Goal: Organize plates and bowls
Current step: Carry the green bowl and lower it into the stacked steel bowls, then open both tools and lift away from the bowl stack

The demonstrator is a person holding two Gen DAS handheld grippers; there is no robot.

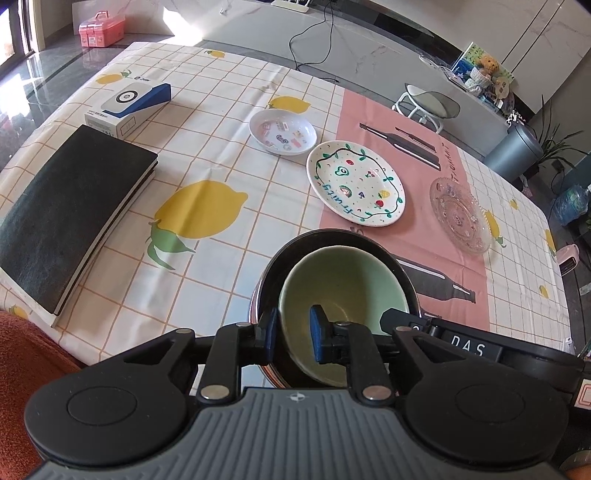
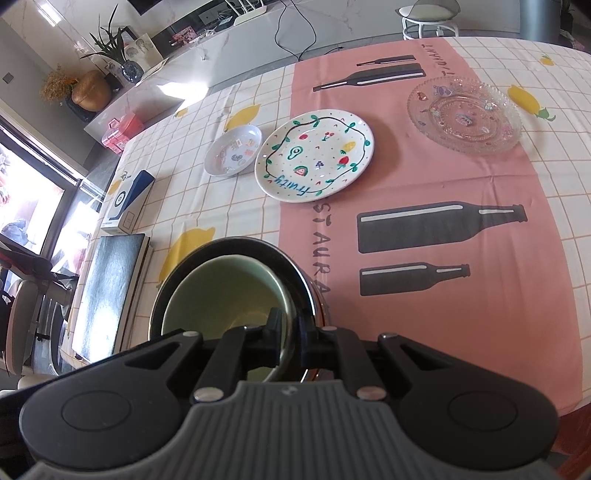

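Note:
A pale green bowl [image 1: 343,280] sits tilted inside a larger black bowl [image 1: 275,273] at the table's near edge. My left gripper [image 1: 293,334] straddles the green bowl's near rim, blue pads on either side with a gap to the rim. My right gripper [image 2: 290,338] is shut on the green bowl's right rim [image 2: 221,291], beside the black bowl [image 2: 295,266]. Farther back lie a white "Fruity" plate [image 1: 356,182] [image 2: 314,157], a small white stickered dish [image 1: 282,131] [image 2: 232,149] and a clear glass plate [image 1: 460,214] [image 2: 465,114].
A black notebook [image 1: 70,214] [image 2: 107,291] and a white-blue box [image 1: 127,103] [image 2: 127,201] lie at the left of the lemon-print tablecloth [image 1: 207,155]. A pink case [image 1: 101,27] and a stool [image 1: 426,103] stand beyond the table.

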